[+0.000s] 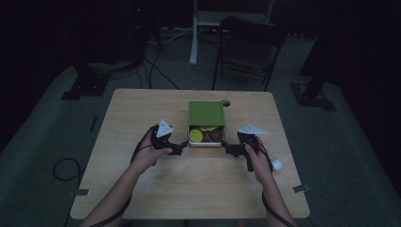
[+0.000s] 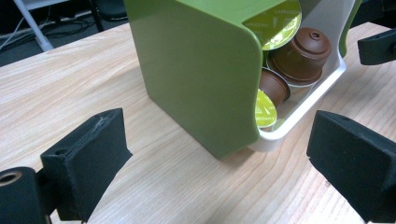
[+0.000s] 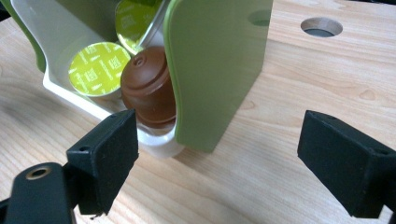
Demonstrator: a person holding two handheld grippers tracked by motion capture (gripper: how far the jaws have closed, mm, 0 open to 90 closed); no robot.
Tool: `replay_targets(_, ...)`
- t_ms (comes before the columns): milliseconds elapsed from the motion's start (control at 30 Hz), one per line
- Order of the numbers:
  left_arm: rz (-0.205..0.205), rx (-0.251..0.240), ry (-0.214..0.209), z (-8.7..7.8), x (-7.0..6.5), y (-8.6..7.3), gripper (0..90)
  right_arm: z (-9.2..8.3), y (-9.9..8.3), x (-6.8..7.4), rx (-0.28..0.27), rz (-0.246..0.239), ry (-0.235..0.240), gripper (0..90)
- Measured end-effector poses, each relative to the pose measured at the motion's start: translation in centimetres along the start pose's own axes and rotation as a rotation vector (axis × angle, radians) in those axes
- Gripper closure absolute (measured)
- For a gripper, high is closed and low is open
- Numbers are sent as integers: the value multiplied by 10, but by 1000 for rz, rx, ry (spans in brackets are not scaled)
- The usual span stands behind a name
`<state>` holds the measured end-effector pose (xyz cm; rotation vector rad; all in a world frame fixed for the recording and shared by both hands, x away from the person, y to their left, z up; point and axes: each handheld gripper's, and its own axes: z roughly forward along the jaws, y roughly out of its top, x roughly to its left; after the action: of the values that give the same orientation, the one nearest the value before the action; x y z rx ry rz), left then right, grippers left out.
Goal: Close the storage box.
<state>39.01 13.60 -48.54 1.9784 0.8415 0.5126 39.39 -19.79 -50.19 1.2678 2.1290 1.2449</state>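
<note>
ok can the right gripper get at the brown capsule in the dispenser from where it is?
Probably yes. The right gripper is open at the green dispenser and its front corner. The brown capsule sits exposed in the open white tray, but the green side wall stands between the jaws, so the gripper must shift toward the opening.

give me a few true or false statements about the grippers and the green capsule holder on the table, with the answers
1. Both grippers, left gripper and right gripper, have open jaws. True.
2. The holder lies between the grippers. True.
3. The left gripper clamps a capsule. False: it holds nothing.
4. The holder is empty. False: brown capsules and green-lidded capsules sit inside.
5. The table is wooden. True.
</note>
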Motion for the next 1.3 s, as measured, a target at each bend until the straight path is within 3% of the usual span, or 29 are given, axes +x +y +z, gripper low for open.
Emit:
replay_targets(667, -25, 32, 31, -25, 9, -30, 54, -21, -20, -2, -1, -13, -27, 123)
replay_targets(1300, -68, 68, 58, -49, 13, -70, 54, -36, -46, 1, 26, -25, -37, 123)
